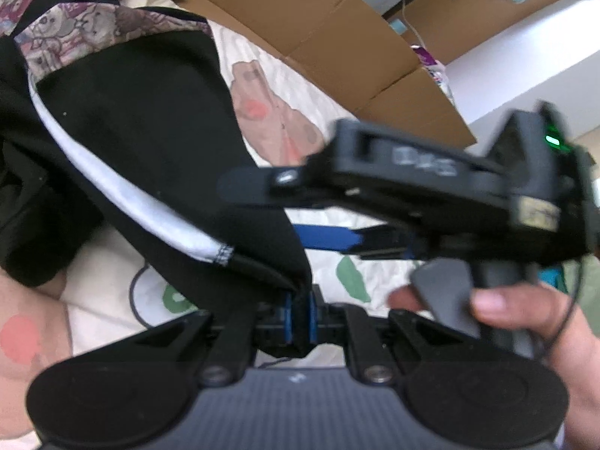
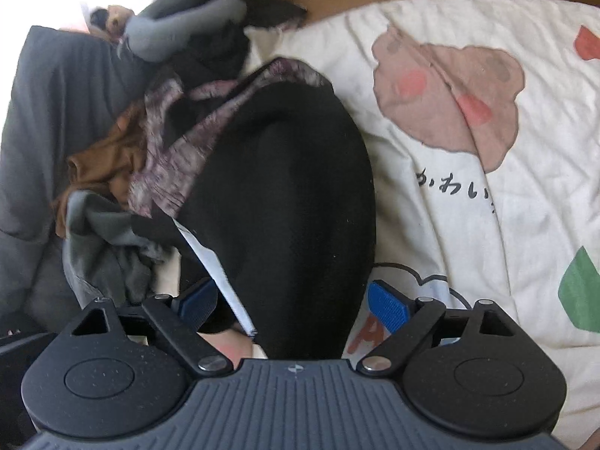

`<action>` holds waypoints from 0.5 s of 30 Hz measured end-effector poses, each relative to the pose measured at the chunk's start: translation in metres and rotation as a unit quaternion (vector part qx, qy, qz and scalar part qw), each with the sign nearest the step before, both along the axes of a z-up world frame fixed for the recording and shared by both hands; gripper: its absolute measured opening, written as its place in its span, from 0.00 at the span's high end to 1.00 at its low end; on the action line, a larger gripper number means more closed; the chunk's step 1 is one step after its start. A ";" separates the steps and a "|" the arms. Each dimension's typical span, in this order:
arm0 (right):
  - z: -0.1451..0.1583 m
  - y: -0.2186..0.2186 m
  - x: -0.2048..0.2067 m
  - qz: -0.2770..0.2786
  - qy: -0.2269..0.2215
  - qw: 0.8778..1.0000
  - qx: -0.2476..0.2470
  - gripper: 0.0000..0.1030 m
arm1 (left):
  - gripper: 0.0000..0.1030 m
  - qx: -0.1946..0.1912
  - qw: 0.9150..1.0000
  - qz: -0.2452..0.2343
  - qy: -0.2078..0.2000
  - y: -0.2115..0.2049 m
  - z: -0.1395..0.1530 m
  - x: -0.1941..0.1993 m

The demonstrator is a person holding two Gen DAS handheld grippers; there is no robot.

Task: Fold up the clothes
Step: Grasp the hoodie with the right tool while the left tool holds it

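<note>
A black garment (image 1: 150, 131) with a white side stripe (image 1: 123, 195) and a patterned purple waistband (image 1: 93, 26) hangs from my left gripper (image 1: 300, 318), whose blue pads are shut on a corner of the black cloth. The rest trails onto a printed bed cover (image 1: 262, 60). My right gripper (image 1: 262, 212) reaches in from the right, held by a hand (image 1: 525, 322). In the right wrist view the right gripper (image 2: 292, 302) stands open and wide, with the black garment (image 2: 292, 172) lying between its blue pads (image 2: 388, 303). I see no pressing on the cloth.
A pile of other clothes, brown (image 2: 101, 165) and grey (image 2: 105, 255), lies left of the garment, beside a dark grey cushion (image 2: 56, 131). Flattened cardboard (image 1: 318, 18) stands along the bed's far edge. The cream bed cover (image 2: 450, 225) with cartoon prints spreads to the right.
</note>
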State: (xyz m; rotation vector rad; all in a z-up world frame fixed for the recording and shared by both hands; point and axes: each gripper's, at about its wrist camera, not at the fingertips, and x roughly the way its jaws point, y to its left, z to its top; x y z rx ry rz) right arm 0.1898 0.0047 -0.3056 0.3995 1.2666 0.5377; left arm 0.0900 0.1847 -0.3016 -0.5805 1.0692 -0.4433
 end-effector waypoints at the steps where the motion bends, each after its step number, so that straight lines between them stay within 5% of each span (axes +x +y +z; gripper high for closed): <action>1: -0.004 0.004 0.003 0.013 0.006 1.000 -0.007 0.12 | 0.91 -0.006 1.000 -0.001 -0.001 0.001 0.000 -0.001; 3: -0.010 0.013 0.008 0.047 0.013 0.999 -0.023 0.21 | 0.91 -0.012 1.000 -0.001 -0.002 0.004 -0.001 -0.005; 4: -0.013 0.018 0.010 0.068 0.017 0.997 -0.029 0.52 | 0.91 -0.008 1.000 -0.003 0.000 0.005 -0.002 -0.006; 6: -0.017 0.027 0.010 0.108 0.021 0.993 -0.044 0.93 | 0.89 -0.001 1.000 0.000 0.007 0.014 -0.002 -0.008; 10: -0.012 0.017 0.007 0.098 0.008 0.994 -0.052 0.95 | 0.66 0.023 0.999 0.022 0.016 0.040 0.000 -0.013; 15: -0.004 -0.013 0.008 0.046 -0.002 0.997 -0.067 0.95 | 0.53 0.087 0.994 0.065 0.020 0.075 0.004 -0.011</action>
